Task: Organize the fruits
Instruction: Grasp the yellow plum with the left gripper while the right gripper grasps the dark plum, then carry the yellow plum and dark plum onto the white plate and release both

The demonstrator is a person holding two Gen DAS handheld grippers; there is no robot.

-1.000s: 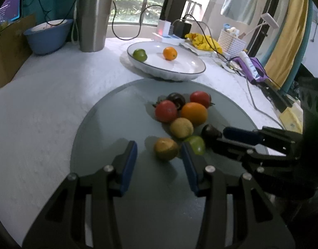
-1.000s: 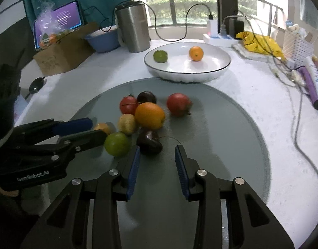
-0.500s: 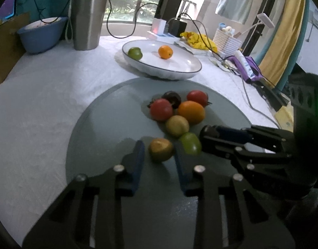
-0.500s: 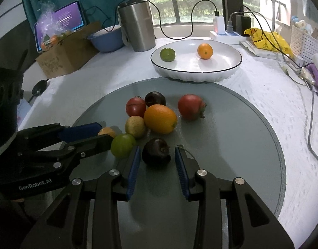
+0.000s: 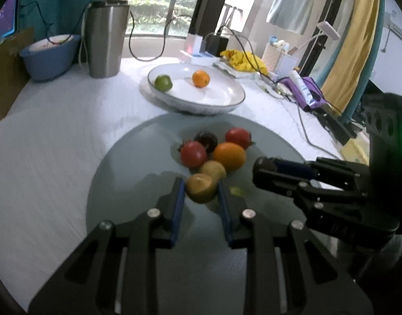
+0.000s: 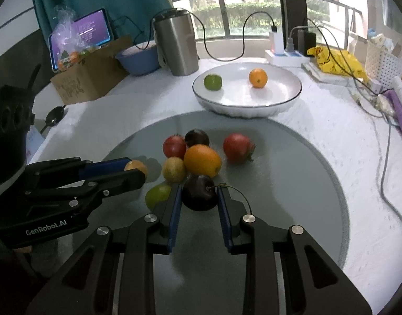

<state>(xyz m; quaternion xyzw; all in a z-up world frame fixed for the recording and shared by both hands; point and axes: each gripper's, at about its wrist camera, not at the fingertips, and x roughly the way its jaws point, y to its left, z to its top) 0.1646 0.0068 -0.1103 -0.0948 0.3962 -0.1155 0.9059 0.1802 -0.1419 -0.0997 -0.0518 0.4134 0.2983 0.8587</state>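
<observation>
Fruits: left tongs (image 5: 201,191) clamp brownish-yellow fruit (image 5: 201,191); right tongs (image 6: 199,197) clamp dark cherry (image 6: 199,196).

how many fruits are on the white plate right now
2. A green lime lies on the left side of the white plate, and a small orange sits right of it, nearer the middle. They are apart, and nothing on the plate looks hidden.

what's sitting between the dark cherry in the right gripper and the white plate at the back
In the right wrist view, between the dark cherry and the white plate sits the big orange; past it, bare grey mat.
</observation>
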